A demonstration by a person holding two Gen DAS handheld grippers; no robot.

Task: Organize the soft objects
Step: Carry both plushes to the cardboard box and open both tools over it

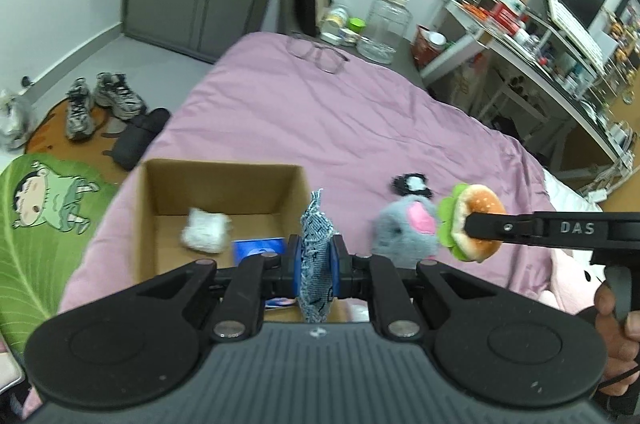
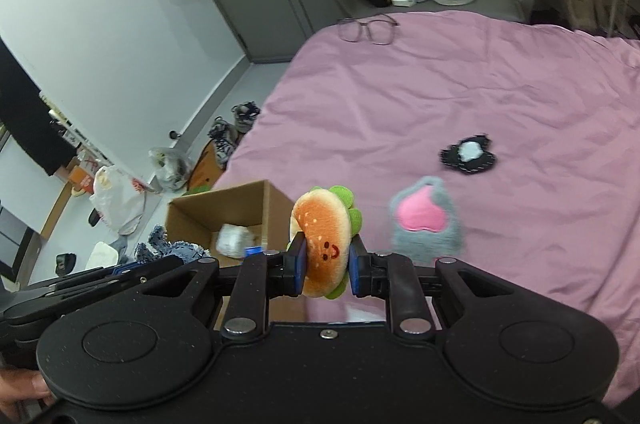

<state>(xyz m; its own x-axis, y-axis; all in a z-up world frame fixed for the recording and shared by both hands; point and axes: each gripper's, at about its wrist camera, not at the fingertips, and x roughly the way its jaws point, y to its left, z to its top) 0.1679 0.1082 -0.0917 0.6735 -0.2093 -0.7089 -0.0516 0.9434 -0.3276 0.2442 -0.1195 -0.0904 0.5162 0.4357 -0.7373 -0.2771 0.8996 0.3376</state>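
1. Left hand-held gripper (image 1: 316,266): shut tight on denim toy (image 1: 316,256), pinched at its middle so floppy cloth can't slip.
2. Denim toy: blue, frayed edges, hangs up & down between the pads, right over near edge of box (image 1: 148,207).
3. Right hand-held gripper (image 2: 327,266): shut on burger toy (image 2: 324,244), squeezed at both sides.
4. Burger toy: orange bun w/ tiny smile face, green frill round rim, soft & squishy. Held up in air, just right of box.
5. Box: brown cardboard, open top, sits on pink bed (image 1: 300,127) near its edge. Prob. the spot for soft things, since both toys are near it.
6. In box now: white wad (image 1: 206,234) & blue card (image 1: 260,250).
7. Left on bed: grey plush (image 2: 426,224) w/ pink heart, near burger toy; black patch (image 2: 468,153) w/ pale middle, a bit farther.
8. Glasses (image 2: 368,27) at far end of bed, well apart, not soft, prob. stay put.
9. Guess: job part done, two toys in grip, two more to get.
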